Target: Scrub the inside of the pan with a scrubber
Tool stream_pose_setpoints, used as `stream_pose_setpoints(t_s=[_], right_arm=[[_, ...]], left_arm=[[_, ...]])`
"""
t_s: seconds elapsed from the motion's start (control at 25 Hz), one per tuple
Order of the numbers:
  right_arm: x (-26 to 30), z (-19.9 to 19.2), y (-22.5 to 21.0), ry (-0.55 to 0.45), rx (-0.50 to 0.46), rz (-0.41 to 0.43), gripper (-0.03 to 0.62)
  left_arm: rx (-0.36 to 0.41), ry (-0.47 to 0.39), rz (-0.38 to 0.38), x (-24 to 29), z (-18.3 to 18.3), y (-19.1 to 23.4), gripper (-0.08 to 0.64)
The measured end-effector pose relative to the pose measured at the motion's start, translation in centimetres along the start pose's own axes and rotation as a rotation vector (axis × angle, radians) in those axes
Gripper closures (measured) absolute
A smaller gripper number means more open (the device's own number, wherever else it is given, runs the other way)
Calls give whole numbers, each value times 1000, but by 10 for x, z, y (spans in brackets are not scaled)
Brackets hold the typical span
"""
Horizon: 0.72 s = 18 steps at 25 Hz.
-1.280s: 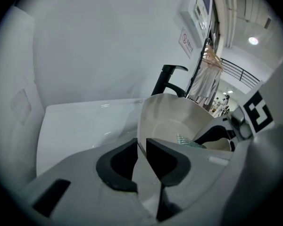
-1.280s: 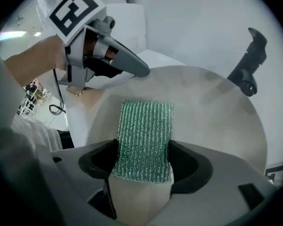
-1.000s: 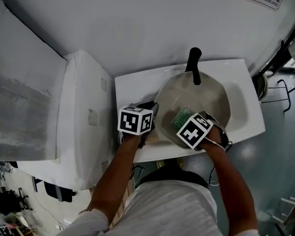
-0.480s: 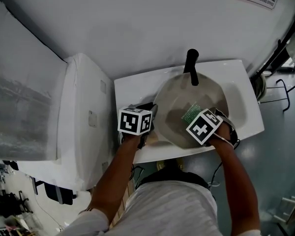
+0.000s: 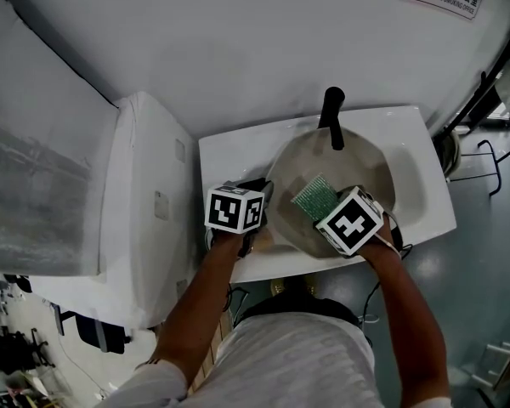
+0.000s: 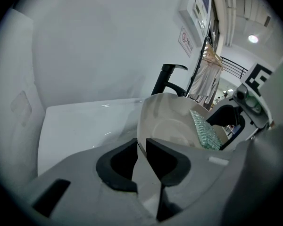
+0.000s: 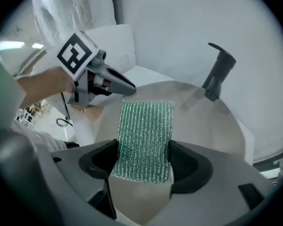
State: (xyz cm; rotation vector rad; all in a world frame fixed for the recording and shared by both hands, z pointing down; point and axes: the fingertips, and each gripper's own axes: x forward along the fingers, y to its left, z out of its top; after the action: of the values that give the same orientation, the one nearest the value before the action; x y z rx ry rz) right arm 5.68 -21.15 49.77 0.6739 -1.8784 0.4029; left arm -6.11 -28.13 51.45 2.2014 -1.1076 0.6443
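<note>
A pale grey pan [image 5: 344,172] lies tilted in the white sink [image 5: 238,147]. My left gripper [image 5: 261,195] is shut on its left rim, and in the left gripper view the thin rim [image 6: 139,142] runs between the pads of that gripper [image 6: 141,149]. My right gripper [image 5: 325,209] is shut on a green mesh scrubber [image 5: 314,197]. In the right gripper view the scrubber [image 7: 146,133] stands out of the jaws of this gripper [image 7: 144,160] over the pan's inside [image 7: 203,121]. Whether it touches the pan I cannot tell.
A black faucet [image 5: 332,116] stands at the sink's back edge, just behind the pan. A white appliance [image 5: 144,202] adjoins the sink on the left. A white wall rises behind. Grey floor and a metal rack [image 5: 493,155] lie to the right.
The right gripper swept right across the pan with the scrubber, then came back left and rose a little. The left gripper and the pan stayed put.
</note>
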Motion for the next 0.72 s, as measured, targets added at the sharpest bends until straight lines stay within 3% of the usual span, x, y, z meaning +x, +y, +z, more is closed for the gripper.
stream_pose_setpoints(t_s=[0.2,0.44,0.72], right_arm=[[28,24,9,-39,70,24,252],[55,20,16,24,60,46,253],[54,-7,-23,86,78,-64,252]], left_arm=[[-3,2,1,0,-1,0,491],[-2,7,2,1,-2,0,491],[-2,6,-4,1,-3,2,491]])
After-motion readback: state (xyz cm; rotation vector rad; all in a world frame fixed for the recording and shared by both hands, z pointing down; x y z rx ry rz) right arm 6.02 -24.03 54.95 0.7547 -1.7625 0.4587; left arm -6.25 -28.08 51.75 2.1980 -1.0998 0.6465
